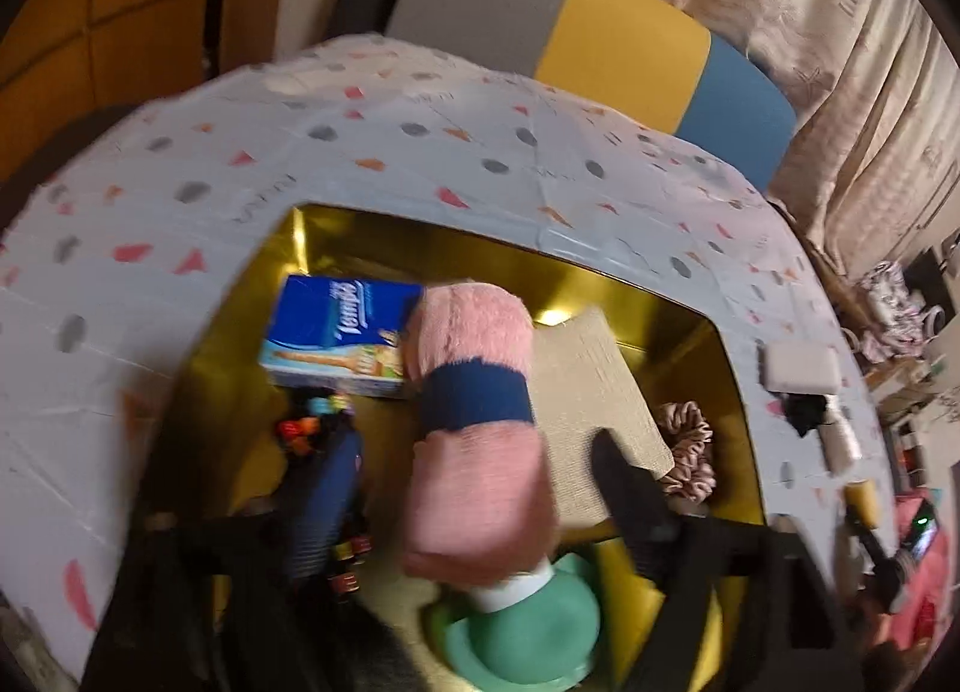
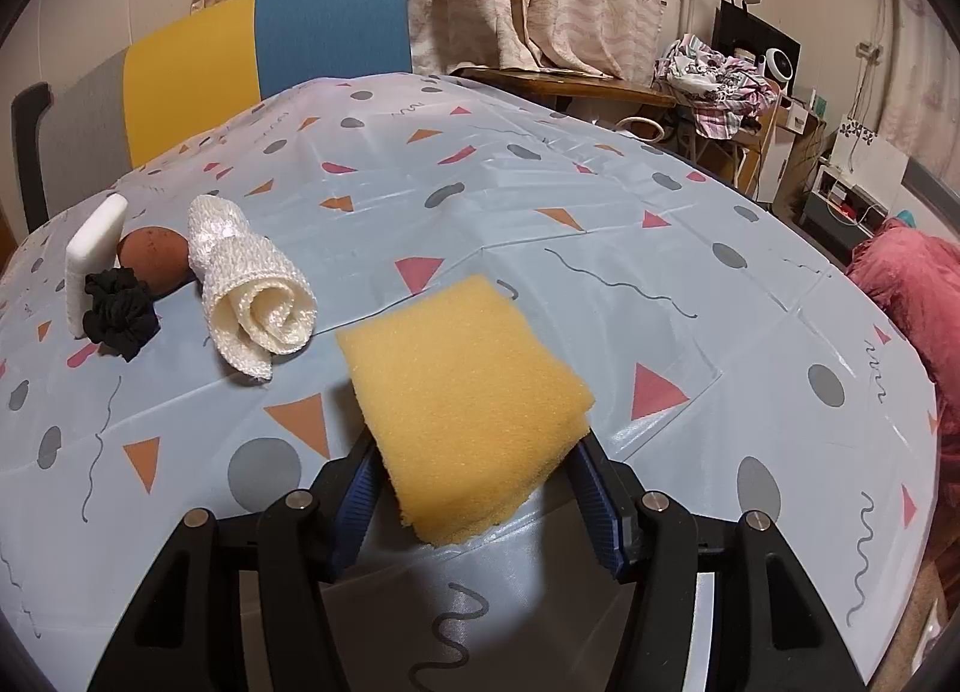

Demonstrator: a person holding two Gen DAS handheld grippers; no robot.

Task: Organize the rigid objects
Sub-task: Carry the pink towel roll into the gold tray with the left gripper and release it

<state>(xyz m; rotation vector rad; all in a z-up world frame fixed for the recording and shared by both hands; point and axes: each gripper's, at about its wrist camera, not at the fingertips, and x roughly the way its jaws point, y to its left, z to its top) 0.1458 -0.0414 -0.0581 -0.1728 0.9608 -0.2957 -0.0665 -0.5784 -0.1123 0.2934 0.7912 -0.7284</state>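
- Left gripper (image 1: 474,488) hangs over a gold tray (image 1: 690,332), its fingers spread either side of a pink fluffy duster (image 1: 474,386) with a navy band and a white-and-green base; whether the pads actually press it I cannot tell (the view is blurred).
- In the tray, from left: small dark clips (image 1: 312,422), a blue tissue box (image 1: 342,332), a beige cloth (image 1: 594,392), a pink scrunchie (image 1: 690,446).
- Right gripper (image 2: 480,488) holds its jaws wide apart around a yellow sponge (image 2: 462,410), which lies on the patterned tablecloth (image 2: 600,212).
- Left of the sponge: a white foam block (image 2: 93,260), a black scrunchie (image 2: 120,314), a brown ball (image 2: 153,257), a rolled white cloth (image 2: 252,290).
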